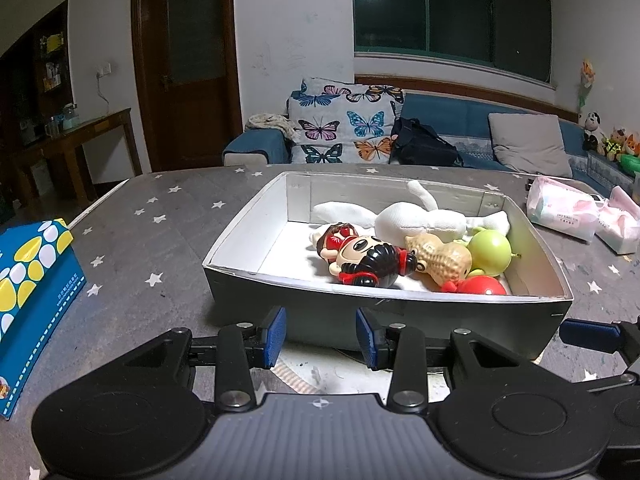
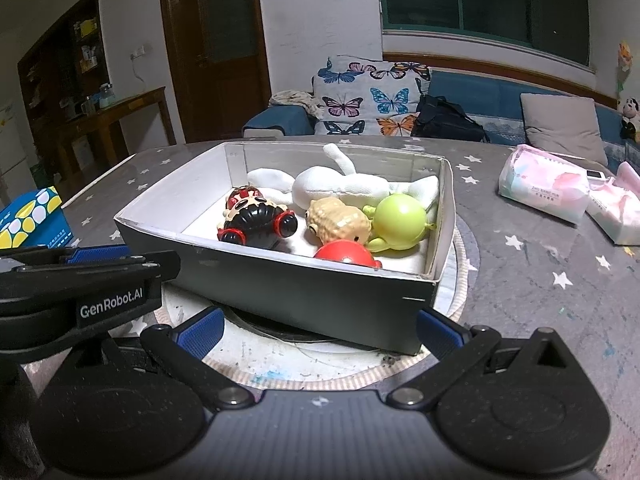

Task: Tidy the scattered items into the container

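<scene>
- The cardboard box [image 1: 384,316] stands on the star-printed desk [image 1: 160,240], partly over a round pale patch in the desk's surface, and it serves as the landmark for everything below.
- Inside the box, against its far wall, lies a white cloth doll [image 1: 420,220] (limbs sprawled, one reaching up the wall).
- In front of the doll, toward the box's left half, a cartoon figure with black hair buns [image 1: 362,260] lies on its side.
- Just right of that figure sits a peanut-shaped toy [image 1: 438,258], touching it.
- A green round toy [image 1: 490,252] rests by the box's right wall, beside the peanut toy.
- A red ball toy [image 1: 480,286] sits against the box's near wall, in front of the peanut toy.
- The left hand-held gripper [image 1: 320,330] hangs before the box's near wall, blue pads spread, nothing between them.
- The right hand-held gripper [image 2: 320,328] faces the box's near right corner, fingers spread wide and empty.
- Left of the box lies a blue tissue box [image 1: 28,300]; right of it, well apart, two pink tissue packs [image 2: 544,190].
</scene>
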Available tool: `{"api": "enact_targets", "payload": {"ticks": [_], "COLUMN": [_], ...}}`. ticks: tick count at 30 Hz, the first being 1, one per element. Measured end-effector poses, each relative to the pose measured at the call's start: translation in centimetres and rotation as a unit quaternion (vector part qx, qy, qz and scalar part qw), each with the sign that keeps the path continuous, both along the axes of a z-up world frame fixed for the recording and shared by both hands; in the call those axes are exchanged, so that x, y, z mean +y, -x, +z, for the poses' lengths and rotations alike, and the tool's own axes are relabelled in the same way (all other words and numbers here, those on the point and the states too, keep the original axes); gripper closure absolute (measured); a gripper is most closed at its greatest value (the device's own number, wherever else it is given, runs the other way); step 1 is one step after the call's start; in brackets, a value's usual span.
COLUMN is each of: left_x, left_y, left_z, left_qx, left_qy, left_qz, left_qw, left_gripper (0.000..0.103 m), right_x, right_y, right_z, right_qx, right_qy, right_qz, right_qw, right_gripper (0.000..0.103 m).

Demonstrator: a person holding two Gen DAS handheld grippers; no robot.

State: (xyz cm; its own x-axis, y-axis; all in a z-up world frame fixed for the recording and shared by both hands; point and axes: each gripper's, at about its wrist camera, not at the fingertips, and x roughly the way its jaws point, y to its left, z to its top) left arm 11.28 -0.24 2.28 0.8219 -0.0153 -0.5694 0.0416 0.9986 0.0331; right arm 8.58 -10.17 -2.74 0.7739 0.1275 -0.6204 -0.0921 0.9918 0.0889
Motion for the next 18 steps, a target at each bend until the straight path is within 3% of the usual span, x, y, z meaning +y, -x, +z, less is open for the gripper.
{"api": "enact_targets", "payload": {"ticks": [18], "left_x": [-0.43], "left_y": [-0.34], "left_z": [0.11], "left_qx": [-0.002], "left_qy": [-0.004], "left_qz": [0.001], "left_qw": [1.0], "left_gripper": [0.062], "right_x": [-0.29], "right_y": [-0.3], "right_z": [-0.07], "right_qx": [0.003], "right_qy": [-0.006], "right_qz": [-0.006], "right_qw": [1.0], "right_gripper": [0.0]}}
